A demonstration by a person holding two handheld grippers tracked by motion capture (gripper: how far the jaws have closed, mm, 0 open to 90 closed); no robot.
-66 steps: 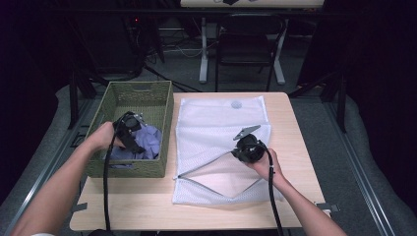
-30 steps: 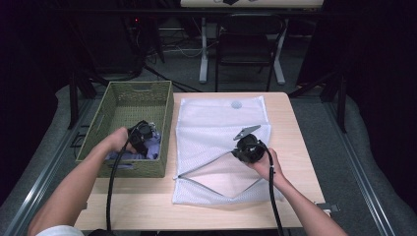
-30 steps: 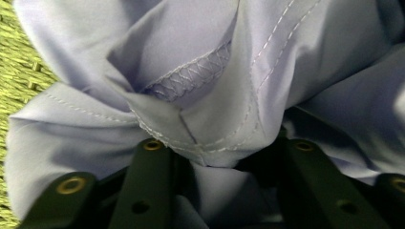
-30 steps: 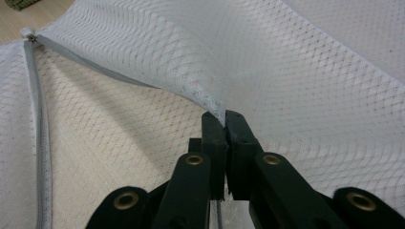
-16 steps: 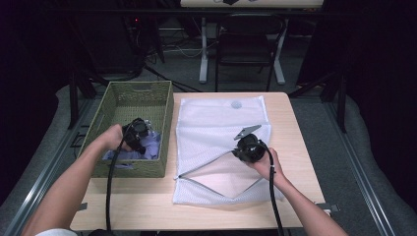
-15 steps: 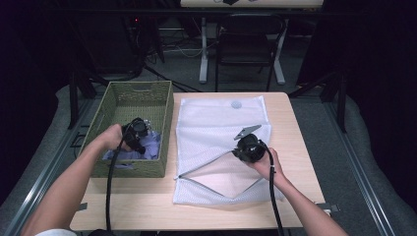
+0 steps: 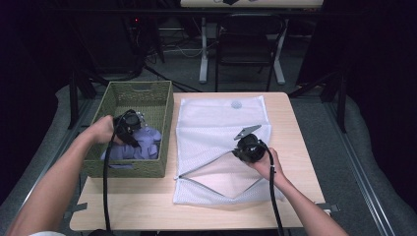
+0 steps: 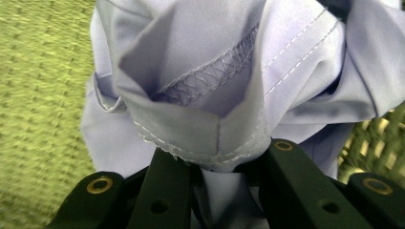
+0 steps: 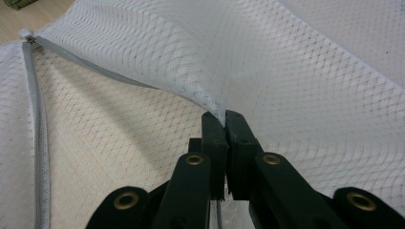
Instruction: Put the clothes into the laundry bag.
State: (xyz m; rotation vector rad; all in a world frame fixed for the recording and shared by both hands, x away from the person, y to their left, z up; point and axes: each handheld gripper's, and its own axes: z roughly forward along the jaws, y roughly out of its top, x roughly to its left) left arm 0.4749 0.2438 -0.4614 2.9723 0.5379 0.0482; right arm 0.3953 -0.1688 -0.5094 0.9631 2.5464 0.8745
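Basket [image 7: 160, 101] on the tabletop [image 7: 295, 128] holds lilac cloth [image 7: 142, 145] pinched in the just-closing left gripper [image 7: 132, 129], while the right gripper [image 7: 244, 145], jaws shut, grips the open mesh bag's [image 7: 216, 123] zipper edge.

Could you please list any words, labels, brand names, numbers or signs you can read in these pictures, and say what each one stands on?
There is no readable text.
Lilac garment: stitching and seams, no label or print.
White mesh laundry bag: a small round patch near its far edge, too small and blurred to read.
Green woven basket: no tag or lettering.
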